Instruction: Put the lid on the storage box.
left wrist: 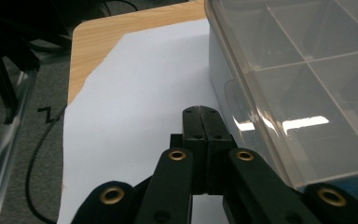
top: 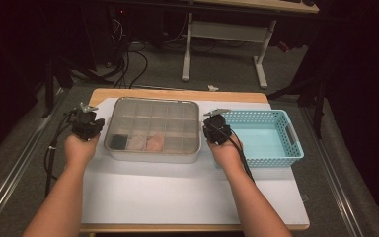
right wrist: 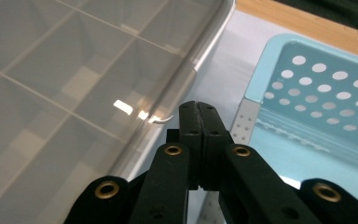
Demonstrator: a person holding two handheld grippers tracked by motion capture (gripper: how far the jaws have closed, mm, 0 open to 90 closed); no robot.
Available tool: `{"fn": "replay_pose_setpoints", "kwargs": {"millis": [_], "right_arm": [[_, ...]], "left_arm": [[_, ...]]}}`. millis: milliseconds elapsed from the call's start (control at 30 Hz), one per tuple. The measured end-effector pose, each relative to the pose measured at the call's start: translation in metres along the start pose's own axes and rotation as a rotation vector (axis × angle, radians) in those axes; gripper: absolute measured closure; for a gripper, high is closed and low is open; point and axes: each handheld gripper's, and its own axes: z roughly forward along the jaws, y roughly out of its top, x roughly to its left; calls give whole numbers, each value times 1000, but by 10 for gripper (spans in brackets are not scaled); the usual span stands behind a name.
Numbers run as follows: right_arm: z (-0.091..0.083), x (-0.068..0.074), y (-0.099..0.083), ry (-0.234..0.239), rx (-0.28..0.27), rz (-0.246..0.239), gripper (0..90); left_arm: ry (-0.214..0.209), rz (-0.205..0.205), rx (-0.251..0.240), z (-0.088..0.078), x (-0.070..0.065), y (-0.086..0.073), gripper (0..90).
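Note:
A clear lidded compartment box (top: pixel 152 129) lies in the middle of the white mat (top: pixel 187 192); its front row holds a dark item and two pale pink ones. My left gripper (top: pixel 86 122) sits just beside the box's left side, jaws pressed together with nothing between them. In the left gripper view the shut gripper (left wrist: pixel 201 112) hovers over the mat beside the box wall (left wrist: pixel 279 88). My right gripper (top: pixel 216 127) stands in the gap between the box and a light blue basket (top: pixel 265 136). Its shut jaws (right wrist: pixel 199 106) point along the box's rim (right wrist: pixel 186 74), with the basket (right wrist: pixel 317 93) to the right.
The wooden table (top: pixel 177 94) ends just beyond the box and basket. The blue basket looks empty. Cables trail from both grippers, the left one hanging off the table's left edge (top: pixel 52 153). A desk frame (top: pixel 224 37) and wires stand on the floor beyond.

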Motion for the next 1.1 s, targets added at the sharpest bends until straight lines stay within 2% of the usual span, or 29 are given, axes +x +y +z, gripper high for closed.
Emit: {"fn": "replay_pose_setpoints", "kwargs": {"millis": [100, 167, 467, 800, 867, 933, 1100], "right_arm": [[8, -2, 0, 8, 39, -5, 900], [9, -1, 1, 6, 43, -14, 900], [15, -1, 3, 19, 90, -10, 900], [15, -2, 3, 39, 81, -3, 900], [14, -2, 3, 38, 74, -1, 900], [13, -2, 2, 39, 67, 2, 900], [12, -4, 2, 40, 57, 13, 900]], "left_arm": [[-15, -2, -6, 1, -1, 3, 900], [2, 15, 0, 2, -4, 3, 900], [-5, 15, 8, 1, -3, 1, 900], [-15, 9, 9, 1, -3, 0, 900], [-36, -4, 3, 0, -3, 1, 900], [-25, 4, 6, 0, -4, 2, 900], [-33, -11, 3, 0, -3, 2, 900]]}}
